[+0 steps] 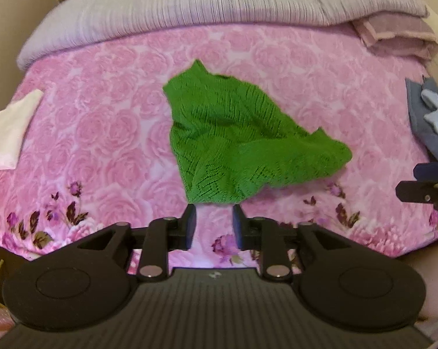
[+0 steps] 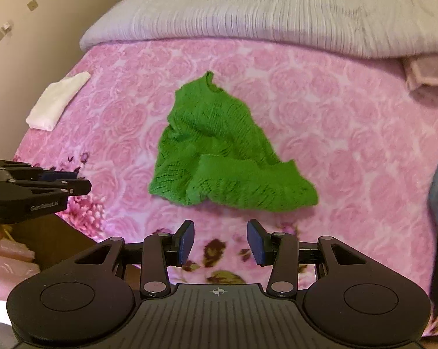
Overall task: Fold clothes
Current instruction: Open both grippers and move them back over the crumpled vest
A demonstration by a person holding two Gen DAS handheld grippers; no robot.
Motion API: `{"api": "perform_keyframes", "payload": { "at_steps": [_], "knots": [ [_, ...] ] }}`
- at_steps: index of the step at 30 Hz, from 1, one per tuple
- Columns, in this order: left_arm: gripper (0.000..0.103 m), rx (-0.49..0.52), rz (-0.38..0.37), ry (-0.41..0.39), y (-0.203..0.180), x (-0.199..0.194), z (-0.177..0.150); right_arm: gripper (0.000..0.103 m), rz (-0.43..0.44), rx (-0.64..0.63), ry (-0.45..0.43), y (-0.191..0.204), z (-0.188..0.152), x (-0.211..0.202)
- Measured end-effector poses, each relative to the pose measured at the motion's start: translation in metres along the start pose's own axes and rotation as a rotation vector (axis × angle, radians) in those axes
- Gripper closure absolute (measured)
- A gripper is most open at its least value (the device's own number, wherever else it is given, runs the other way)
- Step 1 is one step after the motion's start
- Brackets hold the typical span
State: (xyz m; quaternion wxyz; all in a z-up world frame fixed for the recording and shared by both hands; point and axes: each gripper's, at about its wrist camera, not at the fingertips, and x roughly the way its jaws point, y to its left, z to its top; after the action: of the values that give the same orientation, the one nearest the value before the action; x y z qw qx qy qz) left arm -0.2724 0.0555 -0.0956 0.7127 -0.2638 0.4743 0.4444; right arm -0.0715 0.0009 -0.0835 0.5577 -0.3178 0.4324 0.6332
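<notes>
On the pink rose-patterned bed (image 1: 108, 122), a crumpled green knitted top (image 1: 236, 142) is spread near the middle, its shape hard to read. The left gripper (image 1: 214, 222) is held part open and empty just short of its hem; the right gripper (image 2: 221, 241) is held wider, also empty. Blue clothes (image 1: 428, 119) are cut off at the edge.

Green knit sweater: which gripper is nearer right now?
Left. The left gripper sits just short of the green knit sweater's near hem; the right gripper hangs farther back, bedspread between.
</notes>
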Motion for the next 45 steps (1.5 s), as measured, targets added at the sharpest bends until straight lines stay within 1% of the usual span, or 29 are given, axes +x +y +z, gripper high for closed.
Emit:
{"api": "perform_keyframes", "payload": {
  "at_steps": [5, 10, 13, 20, 27, 31, 36, 38, 42, 45],
  "knots": [
    [0.076, -0.030, 0.006, -0.044, -0.030, -0.029, -0.029, 0.059, 0.008, 0.032, -0.021, -0.008, -0.030, -0.021],
    [0.073, -0.042, 0.013, -0.067, -0.053, -0.053, -0.058, 0.059, 0.017, -0.013, -0.049, -0.008, -0.049, -0.045],
    [0.073, -0.050, 0.023, -0.083, -0.059, -0.063, -0.069, 0.059, 0.017, -0.047, -0.066, -0.007, -0.061, -0.058],
    [0.073, -0.048, 0.035, -0.104, -0.074, -0.077, -0.085, 0.059, 0.023, -0.030, -0.077, -0.021, -0.087, -0.071],
    [0.073, -0.037, 0.042, -0.105, -0.080, -0.083, -0.089, 0.059, 0.027, -0.016, -0.088, -0.027, -0.096, -0.081],
    [0.072, -0.042, 0.044, -0.101, -0.076, -0.082, -0.089, 0.059, 0.032, -0.010, -0.083, -0.026, -0.095, -0.080],
    [0.072, -0.064, 0.038, -0.095, -0.062, -0.078, -0.089, 0.059, 0.030, -0.006, -0.079, -0.029, -0.087, -0.072],
    [0.072, -0.086, 0.037, -0.093, -0.049, -0.075, -0.090, 0.059, 0.021, 0.002, -0.082, -0.032, -0.083, -0.069],
    [0.070, -0.140, 0.029, -0.080, -0.017, -0.064, -0.091, 0.059, -0.033, 0.050, -0.101, -0.053, -0.071, -0.062],
    [0.069, -0.174, 0.021, -0.051, 0.011, -0.047, -0.090, 0.059, -0.069, 0.095, -0.093, -0.068, -0.063, -0.051]
  ]
}}
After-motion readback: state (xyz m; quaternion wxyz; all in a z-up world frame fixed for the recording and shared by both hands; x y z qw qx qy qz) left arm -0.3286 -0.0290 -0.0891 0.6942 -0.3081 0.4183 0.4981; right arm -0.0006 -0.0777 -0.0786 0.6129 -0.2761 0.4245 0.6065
